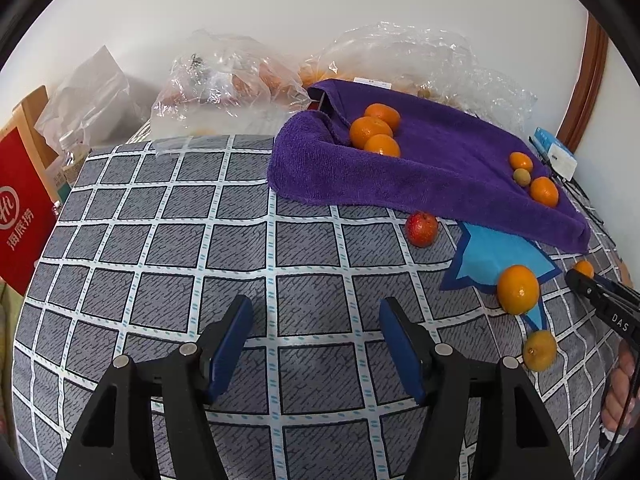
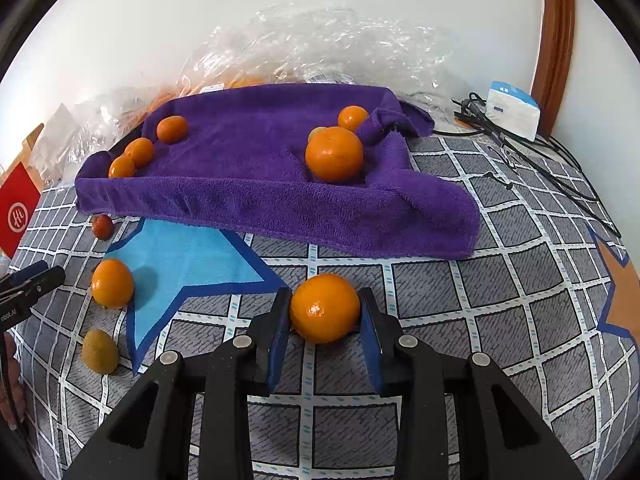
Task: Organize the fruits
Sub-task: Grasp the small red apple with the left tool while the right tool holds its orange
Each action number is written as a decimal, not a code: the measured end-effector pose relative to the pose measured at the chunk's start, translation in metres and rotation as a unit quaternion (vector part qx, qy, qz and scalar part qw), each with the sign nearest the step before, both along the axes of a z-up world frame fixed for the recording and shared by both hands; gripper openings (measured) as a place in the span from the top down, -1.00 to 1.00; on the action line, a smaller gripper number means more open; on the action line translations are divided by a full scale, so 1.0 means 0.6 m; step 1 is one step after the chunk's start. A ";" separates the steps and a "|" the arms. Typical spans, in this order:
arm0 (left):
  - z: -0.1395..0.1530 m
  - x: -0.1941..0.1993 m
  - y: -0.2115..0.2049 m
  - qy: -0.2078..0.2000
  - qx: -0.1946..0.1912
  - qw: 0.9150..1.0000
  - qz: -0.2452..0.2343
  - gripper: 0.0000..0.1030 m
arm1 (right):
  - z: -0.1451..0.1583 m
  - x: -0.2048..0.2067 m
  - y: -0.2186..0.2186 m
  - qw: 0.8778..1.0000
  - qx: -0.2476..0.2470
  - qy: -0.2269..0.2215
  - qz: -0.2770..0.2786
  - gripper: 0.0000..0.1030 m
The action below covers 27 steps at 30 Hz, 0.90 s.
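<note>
Your right gripper (image 2: 325, 312): jaws clamp a tangerine (image 2: 325, 307), ready for the purple towel (image 2: 256, 184) | left gripper (image 1: 316, 312): jaws wide, empty.

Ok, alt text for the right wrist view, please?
The right tongs grip an orange above a checked cloth. Beyond lies a purple towel holding more oranges, with loose fruit by a blue star at left.
</note>
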<state>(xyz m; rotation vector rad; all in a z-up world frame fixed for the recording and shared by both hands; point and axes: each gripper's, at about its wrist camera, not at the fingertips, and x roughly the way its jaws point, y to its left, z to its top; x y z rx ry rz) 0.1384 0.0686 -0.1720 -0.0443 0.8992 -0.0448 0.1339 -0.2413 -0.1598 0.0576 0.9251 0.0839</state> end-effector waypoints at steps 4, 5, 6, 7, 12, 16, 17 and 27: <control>0.001 -0.001 0.000 -0.001 0.000 1.000 -0.001 -0.23 | 0.000 -0.001 0.005 1.000 -0.012 0.001 0.001 0.35; 0.002 -0.002 0.000 -0.001 -0.005 1.000 -0.003 -0.21 | 0.000 -0.001 0.005 1.000 -0.011 0.001 0.001 0.35; 0.003 -0.004 -0.001 -0.002 -0.016 1.000 -0.008 -0.21 | 0.000 -0.001 0.004 1.000 -0.009 0.001 0.001 0.35; 0.005 -0.005 -0.005 0.000 -0.029 0.999 -0.015 -0.21 | 0.000 -0.001 0.004 1.000 -0.009 0.000 0.001 0.35; 0.023 0.010 -0.053 -0.010 -0.016 0.999 -0.050 -0.21 | 0.000 -0.001 0.001 1.000 -0.004 -0.001 0.001 0.35; 0.037 0.037 -0.094 -0.025 0.000 0.997 -0.067 -0.21 | -0.001 -0.001 -0.003 1.000 0.005 -0.001 0.000 0.35; 0.036 0.048 -0.101 -0.029 0.001 0.997 -0.067 -0.21 | -0.001 -0.001 -0.003 1.000 0.005 -0.001 0.000 0.35; 0.002 0.096 -0.083 -0.005 -0.044 0.998 -0.033 0.53 | -0.002 0.003 -0.008 1.000 0.025 -0.002 0.003 0.35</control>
